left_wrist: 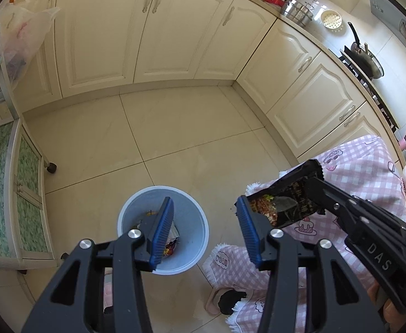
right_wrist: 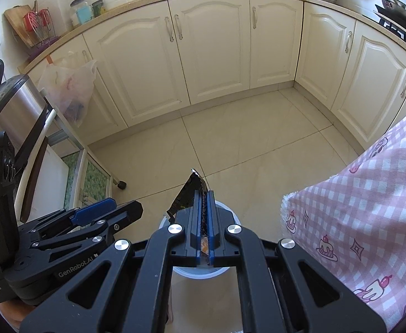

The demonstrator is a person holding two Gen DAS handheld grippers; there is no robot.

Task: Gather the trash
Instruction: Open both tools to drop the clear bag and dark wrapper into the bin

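Note:
A pale blue waste bin (left_wrist: 194, 238) stands on the tiled floor with some wrappers inside. My left gripper (left_wrist: 205, 222) is open and empty above the bin. My right gripper (right_wrist: 204, 202) is shut on a black snack wrapper (right_wrist: 184, 197) and holds it over the bin's rim (right_wrist: 200, 273), which is mostly hidden beneath the jaws. In the left wrist view the wrapper (left_wrist: 283, 202) hangs to the right of the bin, pinched by the right gripper (left_wrist: 315, 191). The left gripper (right_wrist: 91, 213) shows at the lower left of the right wrist view.
Cream cabinets (right_wrist: 211, 47) line the far and right walls. A pink checked cloth (left_wrist: 363, 183) covers furniture on the right. A wheeled trolley (left_wrist: 28, 183) with a hanging plastic bag (left_wrist: 19, 36) stands left. A pink slipper (left_wrist: 216, 299) lies near the bin.

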